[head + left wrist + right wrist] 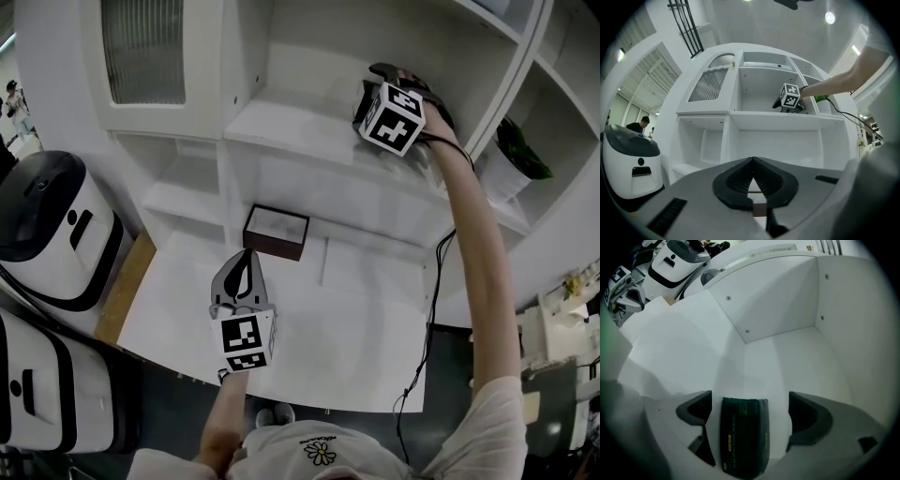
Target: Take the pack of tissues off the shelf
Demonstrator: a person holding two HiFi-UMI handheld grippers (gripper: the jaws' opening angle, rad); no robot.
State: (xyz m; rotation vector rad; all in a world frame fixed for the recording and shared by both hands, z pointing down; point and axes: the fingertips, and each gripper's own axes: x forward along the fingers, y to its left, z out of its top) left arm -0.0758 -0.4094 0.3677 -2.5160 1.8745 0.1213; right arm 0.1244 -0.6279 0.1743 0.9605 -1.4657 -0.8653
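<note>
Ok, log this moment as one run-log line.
right gripper: jaws open around pack of tissues | pack of tissues: on shelf, not gripped | left gripper: shut, empty

Left gripper (246,258): grey shell, black ribbed pads (740,180) tapering to a point, and a white cube (246,342) with black square markers at its 6 o'clock end. Right gripper (749,404): grey shell, dark blocky pads (806,420), a matching second cube (394,117), and a thin black cable (427,328) trailing toward 6 o'clock. Person: white short-sleeved shirt (375,459) with a daisy print (320,454) on the chest, at 6 o'clock in the head view.
</note>
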